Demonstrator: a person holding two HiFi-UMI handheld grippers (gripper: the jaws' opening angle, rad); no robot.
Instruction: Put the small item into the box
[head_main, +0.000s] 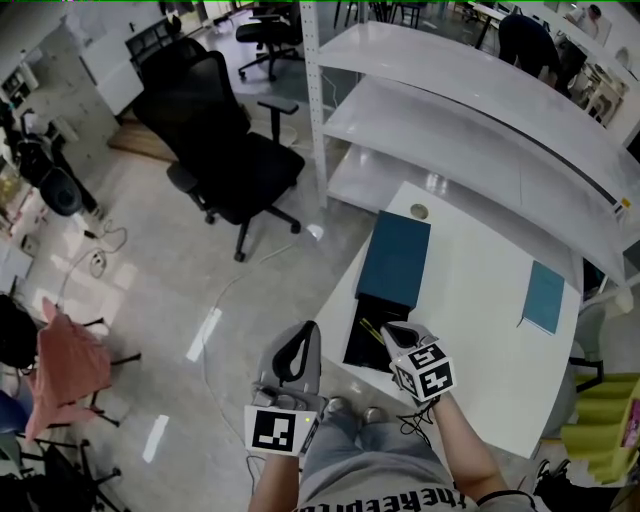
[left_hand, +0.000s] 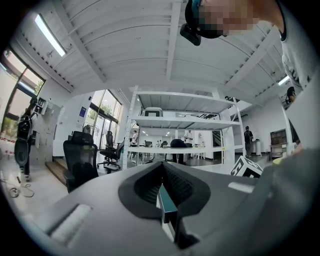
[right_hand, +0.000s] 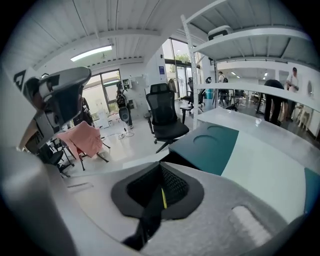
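Note:
On the white table (head_main: 470, 330) lies an open box: a black tray (head_main: 360, 345) with its teal lid (head_main: 397, 258) flat behind it. My right gripper (head_main: 389, 331) hovers over the tray's near end, shut on a thin yellow item (head_main: 369, 327) that pokes out past its tips. The right gripper view shows that yellow strip (right_hand: 163, 198) pinched in the right gripper (right_hand: 161, 192), with the lid (right_hand: 212, 145) and the tray's edge (right_hand: 172, 157) beyond. My left gripper (head_main: 303, 335) is shut and holds nothing, off the table's left edge; in its own view the left gripper (left_hand: 162, 187) points level towards the shelving.
A second teal piece (head_main: 545, 297) lies on the table's right side. White shelving (head_main: 480, 110) rises behind the table. A black office chair (head_main: 225, 150) stands on the floor to the left, and a pink cloth (head_main: 70, 365) hangs over a stool.

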